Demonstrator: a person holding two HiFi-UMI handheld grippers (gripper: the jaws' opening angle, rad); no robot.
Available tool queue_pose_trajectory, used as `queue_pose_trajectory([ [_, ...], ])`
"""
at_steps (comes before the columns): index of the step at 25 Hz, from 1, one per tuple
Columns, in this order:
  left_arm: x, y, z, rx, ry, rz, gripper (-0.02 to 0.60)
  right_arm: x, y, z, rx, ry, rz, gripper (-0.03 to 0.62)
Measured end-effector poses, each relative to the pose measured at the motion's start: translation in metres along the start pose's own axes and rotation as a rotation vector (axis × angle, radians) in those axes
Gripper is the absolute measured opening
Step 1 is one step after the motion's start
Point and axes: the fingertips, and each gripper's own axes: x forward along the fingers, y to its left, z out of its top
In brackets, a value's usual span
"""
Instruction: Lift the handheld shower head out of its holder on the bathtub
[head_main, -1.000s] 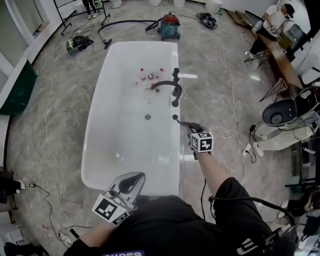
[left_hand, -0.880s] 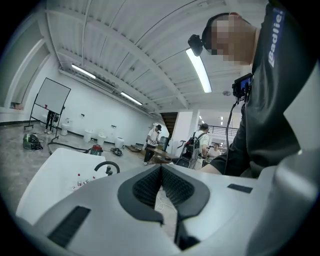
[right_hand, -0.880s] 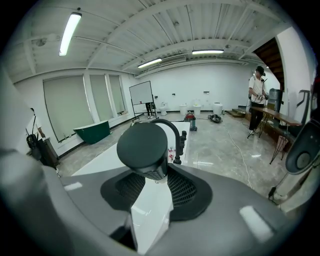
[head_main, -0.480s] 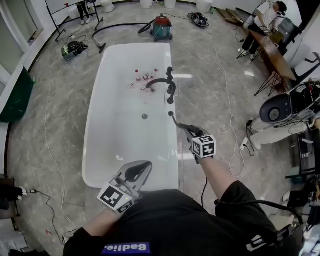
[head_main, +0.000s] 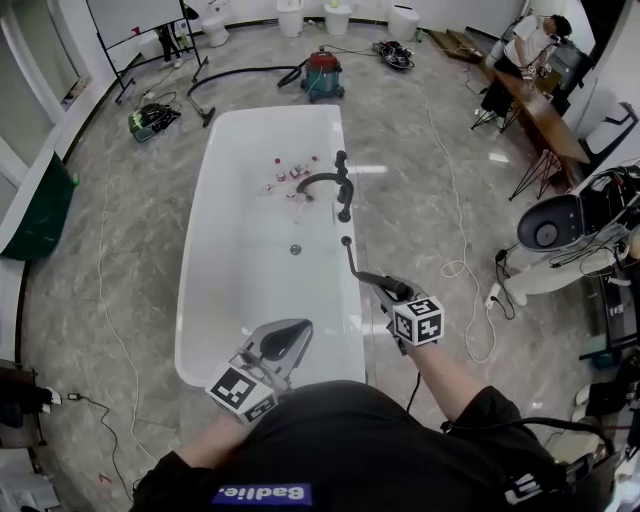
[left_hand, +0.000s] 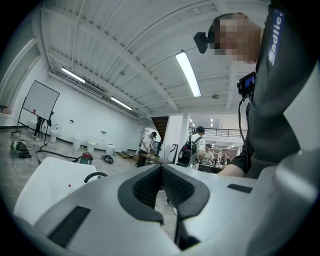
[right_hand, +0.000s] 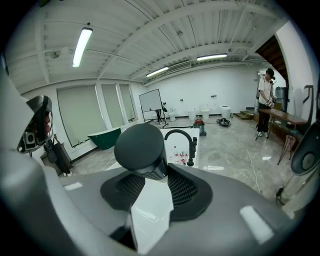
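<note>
The black handheld shower head (right_hand: 140, 149) sits between the jaws of my right gripper (right_hand: 150, 172), which is shut on it. In the head view that gripper (head_main: 388, 287) hovers beside the right rim of the white bathtub (head_main: 215, 180). The shower head (head_main: 394, 287) is out of its holder (head_main: 346, 240), and a thin black hose (head_main: 352, 262) runs from the holder to it. The black faucet (head_main: 325, 181) stands farther along the rim. My left gripper (head_main: 288, 338) is over the tub's near end, its jaws together (left_hand: 161, 170) with nothing held.
Small bottles (head_main: 290, 172) lie in the tub beyond the drain (head_main: 295, 249). A red vacuum (head_main: 323, 72) stands past the far end. White cables (head_main: 465, 270) lie on the floor at right, beside a white machine (head_main: 555, 225). A green tub (head_main: 35, 210) is at left.
My right gripper has risen and drawn back toward me with the shower head, leaving the holder and pulling the hose out behind it. The left gripper has risen a little.
</note>
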Motion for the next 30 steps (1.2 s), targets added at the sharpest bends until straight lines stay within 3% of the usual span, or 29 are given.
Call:
queue_pose_trajectory([
  [18,-0.005,-0.023,0.004,0.022,-0.009,-0.088,0.006,-0.080,0.053,0.012,0.027,-0.099,0.006,0.137],
  [30,-0.009,-0.032,0.002,0.015,0.001,-0.106,0.006,-0.117,0.092,0.035,0.071,-0.186,0.071,0.137],
])
